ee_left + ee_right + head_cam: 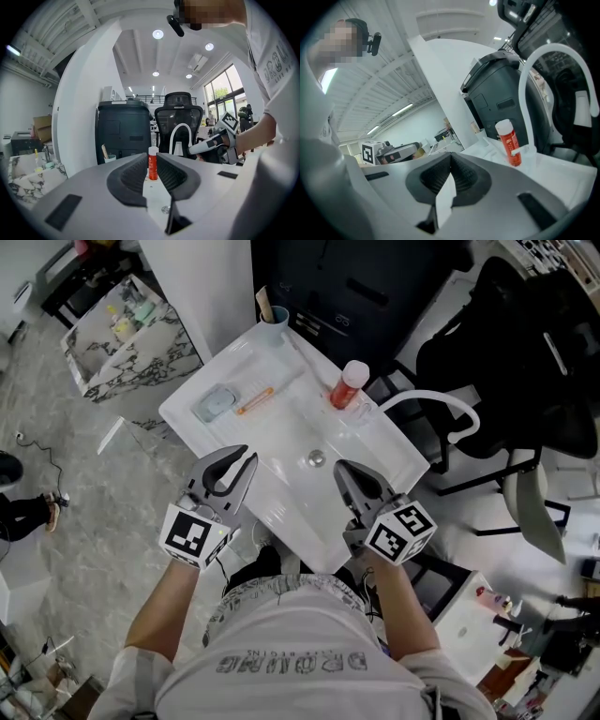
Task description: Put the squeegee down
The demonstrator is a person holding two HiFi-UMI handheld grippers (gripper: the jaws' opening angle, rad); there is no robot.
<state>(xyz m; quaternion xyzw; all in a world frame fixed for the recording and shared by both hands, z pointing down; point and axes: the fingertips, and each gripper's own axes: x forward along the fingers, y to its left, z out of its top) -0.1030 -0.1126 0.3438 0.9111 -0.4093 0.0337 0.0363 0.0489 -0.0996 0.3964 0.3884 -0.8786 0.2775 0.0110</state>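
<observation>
Squeegee (214, 403), as far as I am making it out from the head view, is the pale blue-grey flat piece lying on the far left part of the white sink top (281, 512), and neither gripper is touching it. A thin orange-handled tool (255, 401) is lying just beside it, towards the middle of the sink top. I am holding the left gripper (246, 460) over the near left edge of the sink, well short of the squeegee. In its own view the jaws are standing a narrow gap apart with nothing between them, and the red bottle (153, 164) is showing far off through that gap. I am keeping the right gripper (343, 467) over the near right part of the sink, just this side of the drain (316, 457). Its pads are meeting at the tips and gripping nothing. The red bottle is standing upright at the far right of the sink top, next to a white curved spout (441, 399). A pale blue cup (275, 322) is standing at the far corner with a stick in it.
</observation>
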